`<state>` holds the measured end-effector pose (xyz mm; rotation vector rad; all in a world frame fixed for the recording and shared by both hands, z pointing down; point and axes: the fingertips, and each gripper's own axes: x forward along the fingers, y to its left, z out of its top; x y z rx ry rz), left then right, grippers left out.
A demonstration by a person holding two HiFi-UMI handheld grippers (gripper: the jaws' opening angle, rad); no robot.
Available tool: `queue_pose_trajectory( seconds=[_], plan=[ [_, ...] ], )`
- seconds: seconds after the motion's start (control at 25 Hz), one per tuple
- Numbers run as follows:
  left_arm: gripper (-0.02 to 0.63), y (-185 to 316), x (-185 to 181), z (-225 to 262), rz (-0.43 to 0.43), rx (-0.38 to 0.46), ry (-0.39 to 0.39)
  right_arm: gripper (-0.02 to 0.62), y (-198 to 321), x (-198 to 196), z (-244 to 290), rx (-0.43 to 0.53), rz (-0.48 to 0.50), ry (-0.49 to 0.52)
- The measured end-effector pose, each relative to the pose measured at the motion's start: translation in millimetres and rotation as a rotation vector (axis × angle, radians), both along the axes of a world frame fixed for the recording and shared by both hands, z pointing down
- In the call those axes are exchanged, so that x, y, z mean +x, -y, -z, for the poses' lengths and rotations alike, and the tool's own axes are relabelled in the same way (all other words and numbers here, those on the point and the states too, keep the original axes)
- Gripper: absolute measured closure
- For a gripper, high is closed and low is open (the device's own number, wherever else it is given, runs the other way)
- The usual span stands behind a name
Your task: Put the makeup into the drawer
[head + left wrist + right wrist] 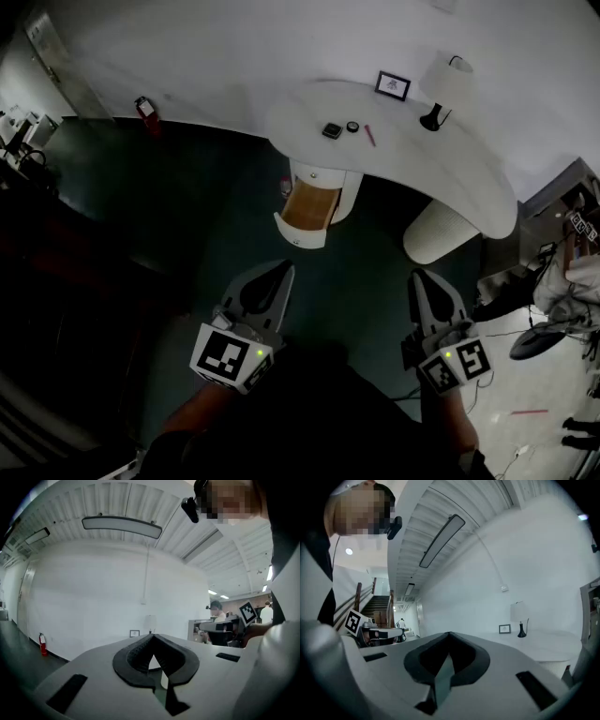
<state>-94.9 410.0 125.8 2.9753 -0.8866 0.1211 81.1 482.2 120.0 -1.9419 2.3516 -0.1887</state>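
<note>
Left gripper [284,270] and right gripper [420,277] (both closed, empty) hover well short of the makeup [332,130].

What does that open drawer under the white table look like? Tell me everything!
The pulled-out drawer has a white curved front and a light brown, wood-like inside where nothing shows. It sticks out of the round white pedestal under the curved white table, towards the person, and hangs above the dark floor. Only the pedestal touches it.

No text or number can be read; only square markers [225,358] are borne by the left gripper [279,270] and right gripper [420,277].
</note>
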Motion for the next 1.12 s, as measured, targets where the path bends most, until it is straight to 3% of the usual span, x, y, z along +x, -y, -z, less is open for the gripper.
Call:
queue_pose_trajectory(
  seconds=[0.4, 0.8, 1.12],
  plan=[
    [0.597, -3, 12, -5, -0.007, -0.022, 0.009, 0.58, -5, 9, 4, 0.029, -0.009, 0.046],
    [0.597, -16, 65, -5, -0.012, -0.034, -0.012, 0.58, -38, 72, -1, 0.033, -0.039, -0.031],
    [0.597, -4, 96, -11, 0.011, -0.037, -0.039, 0.578, -20, 96, -18, 0.01, 0.009, 0.01]
  ],
)
